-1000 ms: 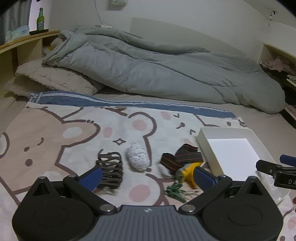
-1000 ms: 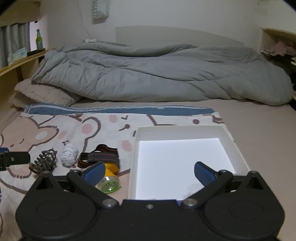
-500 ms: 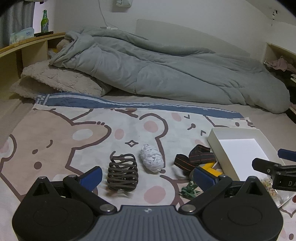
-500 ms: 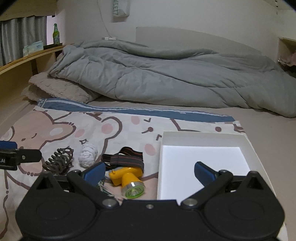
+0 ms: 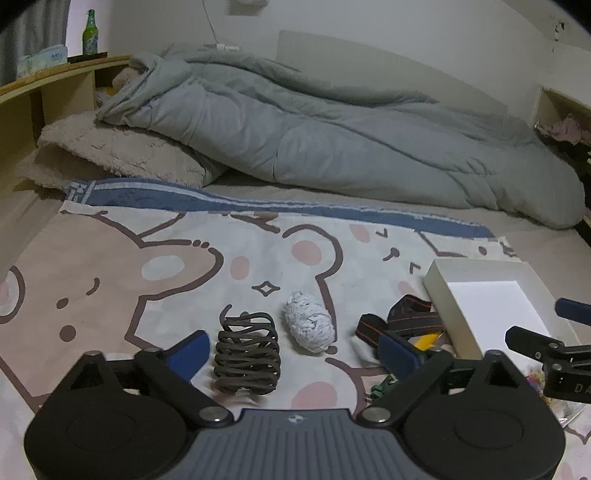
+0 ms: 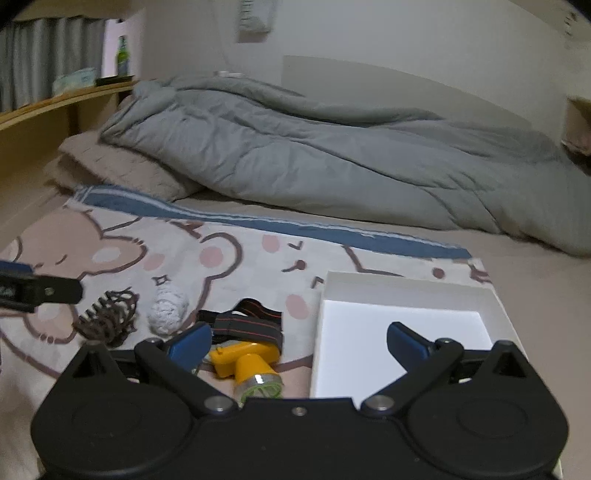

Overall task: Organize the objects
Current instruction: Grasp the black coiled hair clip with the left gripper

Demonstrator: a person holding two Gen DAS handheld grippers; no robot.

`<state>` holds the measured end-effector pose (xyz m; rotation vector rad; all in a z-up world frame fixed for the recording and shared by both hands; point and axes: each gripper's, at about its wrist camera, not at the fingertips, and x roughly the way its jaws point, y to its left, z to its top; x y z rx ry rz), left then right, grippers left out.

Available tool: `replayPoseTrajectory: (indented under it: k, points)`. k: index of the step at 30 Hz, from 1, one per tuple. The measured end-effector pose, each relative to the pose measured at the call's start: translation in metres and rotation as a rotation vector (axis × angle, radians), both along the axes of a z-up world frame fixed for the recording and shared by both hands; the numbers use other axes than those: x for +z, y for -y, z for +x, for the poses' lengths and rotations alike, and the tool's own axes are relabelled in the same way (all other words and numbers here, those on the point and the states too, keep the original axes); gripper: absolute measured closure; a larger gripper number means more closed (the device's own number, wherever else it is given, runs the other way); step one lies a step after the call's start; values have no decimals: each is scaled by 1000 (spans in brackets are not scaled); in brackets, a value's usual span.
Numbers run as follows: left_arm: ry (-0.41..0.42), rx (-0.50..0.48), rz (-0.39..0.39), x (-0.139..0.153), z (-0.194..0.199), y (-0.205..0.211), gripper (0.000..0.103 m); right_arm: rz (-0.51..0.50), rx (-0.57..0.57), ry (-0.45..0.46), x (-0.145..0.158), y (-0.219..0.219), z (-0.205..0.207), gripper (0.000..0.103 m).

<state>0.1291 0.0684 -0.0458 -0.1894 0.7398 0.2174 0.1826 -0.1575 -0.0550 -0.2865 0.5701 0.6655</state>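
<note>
On the bear-print blanket (image 5: 110, 280) lie a dark coiled hair clip (image 5: 247, 358), a white yarn ball (image 5: 310, 325), a yellow headlamp (image 6: 245, 362) with a black-orange strap (image 5: 406, 321), and a green clip (image 5: 382, 384). My left gripper (image 5: 293, 350) hovers low over the clip and yarn ball; its jaws are closing, wide apart, pads touching nothing. My right gripper (image 6: 299, 339) straddles the headlamp and the left wall of the white box (image 6: 406, 280). Its jaws are closing too, with nothing gripped. The clip (image 6: 109, 317) and ball (image 6: 168, 306) lie to its left.
A rumpled grey duvet (image 5: 332, 140) and a beige pillow (image 5: 110, 155) fill the far half of the bed. A wooden shelf (image 5: 55, 74) with a green bottle (image 5: 90, 33) runs along the left. A small packet (image 5: 535, 380) lies by the box's near corner.
The left gripper slid left until the hair clip and yarn ball lay between its fingers. The right gripper moved left from over the box to the headlamp. Both jaws narrowed slightly.
</note>
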Motion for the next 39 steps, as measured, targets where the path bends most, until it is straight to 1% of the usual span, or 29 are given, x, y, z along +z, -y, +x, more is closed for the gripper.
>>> replayPoseTrajectory:
  k: [1, 3, 5, 7, 9, 15, 21, 25, 29, 31, 33, 34, 37, 39]
  points:
    - [-7, 1, -1, -2, 2, -2, 10, -3, 18, -3, 0, -2, 0, 14]
    - [-21, 3, -7, -5, 7, -8, 14, -15, 52, -19, -2, -7, 1, 20]
    - [-41, 7, -12, -10, 12, -15, 17, -22, 79, -50, -5, -12, 1, 29]
    - [-62, 15, -12, -15, 17, -19, 20, -29, 114, -100, -9, -17, 3, 49]
    - [-82, 25, -13, -21, 22, -25, 21, -41, 175, -127, -15, -22, 1, 56]
    - [-123, 37, -30, -34, 35, -35, 21, -141, 301, -122, -37, -42, -11, 57]
    - [-157, 45, -44, -47, 47, -37, 21, -208, 371, -138, -57, -57, -11, 58]
    - [-181, 69, -65, -57, 55, -41, 21, -233, 401, -145, -69, -65, -10, 58]
    - [-205, 76, -65, -68, 64, -40, 21, -249, 419, -151, -79, -70, -8, 58]
    - [-211, 69, -55, -71, 68, -38, 21, -259, 426, -154, -84, -73, -7, 58]
    - [-218, 60, -17, -74, 72, -36, 21, -263, 432, -161, -88, -75, -5, 58]
    - [-222, 55, -10, -76, 74, -35, 21, -263, 433, -163, -90, -76, -4, 58]
    - [-238, 69, -14, -83, 78, -37, 21, -258, 431, -169, -95, -77, -2, 58]
    - [-248, 71, -14, -86, 80, -38, 23, -259, 434, -164, -99, -78, -2, 58]
